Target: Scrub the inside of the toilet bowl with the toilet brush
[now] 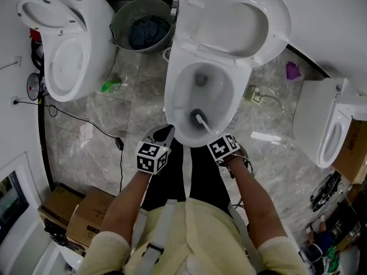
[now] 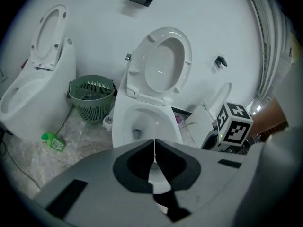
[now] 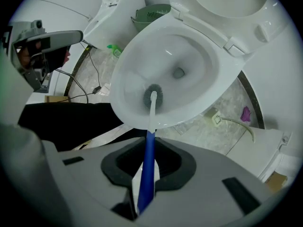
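Observation:
A white toilet (image 1: 182,67) stands with its lid and seat raised, and its bowl (image 3: 199,84) is open below me. The toilet brush has a blue handle (image 3: 148,164) with a white upper shaft. Its dark bristle head (image 3: 153,94) rests against the bowl's near inner wall; in the head view the bristle head (image 1: 198,119) lies low in the bowl. My right gripper (image 3: 150,145) is shut on the handle and hovers at the front rim (image 1: 213,139). My left gripper (image 2: 155,143) is shut and holds nothing; in the head view the left gripper (image 1: 162,135) is just left of the rim.
A second toilet (image 1: 63,44) stands at the left and a third (image 1: 330,125) at the right. A green basket (image 1: 141,24) sits behind, a green bottle (image 1: 112,86) and a black cable (image 1: 86,122) lie on the marble floor. Cardboard boxes (image 1: 80,211) sit lower left.

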Demonstrator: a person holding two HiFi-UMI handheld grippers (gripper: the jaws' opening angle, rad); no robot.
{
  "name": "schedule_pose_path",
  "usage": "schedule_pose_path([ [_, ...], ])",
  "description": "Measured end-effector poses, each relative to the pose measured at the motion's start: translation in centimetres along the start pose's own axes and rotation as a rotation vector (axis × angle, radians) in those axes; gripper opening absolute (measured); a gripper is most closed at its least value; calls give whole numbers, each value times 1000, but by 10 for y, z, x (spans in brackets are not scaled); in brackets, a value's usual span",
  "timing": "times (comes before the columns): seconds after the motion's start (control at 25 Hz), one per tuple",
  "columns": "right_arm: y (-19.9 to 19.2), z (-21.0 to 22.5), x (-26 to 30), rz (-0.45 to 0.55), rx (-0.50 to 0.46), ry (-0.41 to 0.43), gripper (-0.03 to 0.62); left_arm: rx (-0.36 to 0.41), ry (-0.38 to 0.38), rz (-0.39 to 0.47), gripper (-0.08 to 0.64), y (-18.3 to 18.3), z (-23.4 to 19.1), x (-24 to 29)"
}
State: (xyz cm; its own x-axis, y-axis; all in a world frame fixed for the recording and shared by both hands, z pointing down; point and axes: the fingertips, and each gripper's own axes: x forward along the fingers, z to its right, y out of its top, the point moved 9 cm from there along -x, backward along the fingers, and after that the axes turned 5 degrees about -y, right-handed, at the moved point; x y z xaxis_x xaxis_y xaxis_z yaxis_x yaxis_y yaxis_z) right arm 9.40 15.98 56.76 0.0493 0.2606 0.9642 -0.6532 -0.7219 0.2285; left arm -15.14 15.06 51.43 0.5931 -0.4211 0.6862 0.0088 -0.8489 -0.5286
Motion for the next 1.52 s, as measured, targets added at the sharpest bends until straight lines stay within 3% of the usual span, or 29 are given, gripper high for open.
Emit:
schedule_pose_path([
  [0.2, 4, -17, -3, 5, -37, 61, 74, -3, 4, 1, 18, 0, -3, 0],
  [0.52, 29, -33, -8, 66, 15, 143, 74, -9, 8, 4, 18, 0, -5, -2],
  [0.88, 70, -25, -15, 143, 20, 101, 74, -13, 17, 10, 18, 3, -8, -3],
  [1.52, 130, 15, -30, 269, 197, 78, 72, -15, 30, 22, 18, 17, -17, -6],
])
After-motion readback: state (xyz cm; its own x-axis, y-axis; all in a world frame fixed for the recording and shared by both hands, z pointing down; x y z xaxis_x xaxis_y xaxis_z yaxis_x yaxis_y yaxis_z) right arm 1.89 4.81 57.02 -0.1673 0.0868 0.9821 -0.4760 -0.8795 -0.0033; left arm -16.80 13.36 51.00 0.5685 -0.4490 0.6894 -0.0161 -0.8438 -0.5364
